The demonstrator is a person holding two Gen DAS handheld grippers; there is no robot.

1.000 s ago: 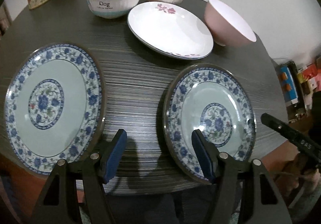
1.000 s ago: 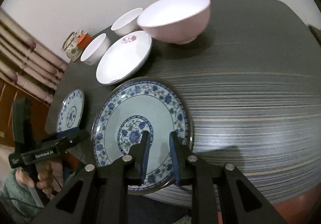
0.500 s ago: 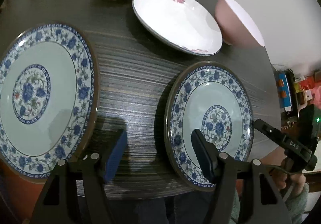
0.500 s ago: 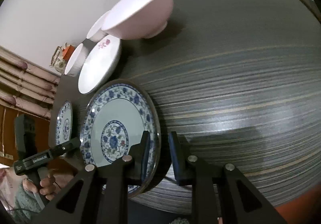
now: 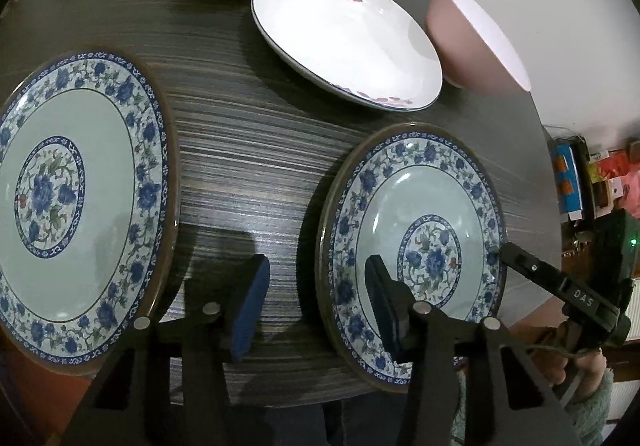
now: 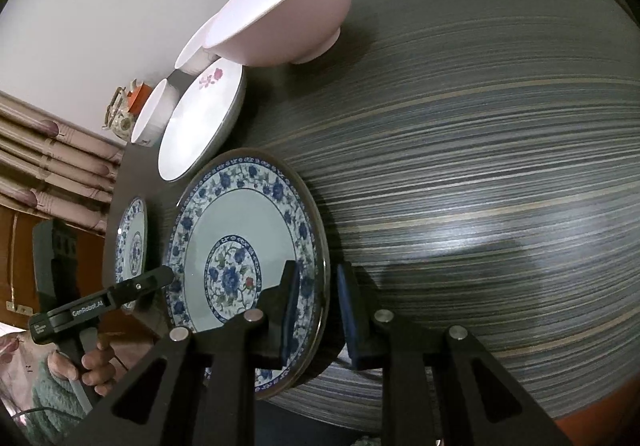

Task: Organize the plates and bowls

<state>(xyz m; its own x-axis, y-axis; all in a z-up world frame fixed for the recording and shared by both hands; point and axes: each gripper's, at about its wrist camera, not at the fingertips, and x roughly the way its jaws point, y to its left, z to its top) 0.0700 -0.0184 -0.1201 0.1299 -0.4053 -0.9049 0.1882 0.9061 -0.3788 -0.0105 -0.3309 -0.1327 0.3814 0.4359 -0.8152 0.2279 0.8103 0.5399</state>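
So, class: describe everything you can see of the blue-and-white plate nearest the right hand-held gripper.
The plate is round and glossy, ceramic by its look, with a pale celadon centre, a blue floral medallion and a blue flower border inside a dark rim. It is empty and sits near the striped table's edge. The right hand-held gripper straddles its rim, one finger above the face, not yet closed.

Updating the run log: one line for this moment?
right gripper: open, straddling rim of blue plate | left gripper: open, empty | nothing stacked
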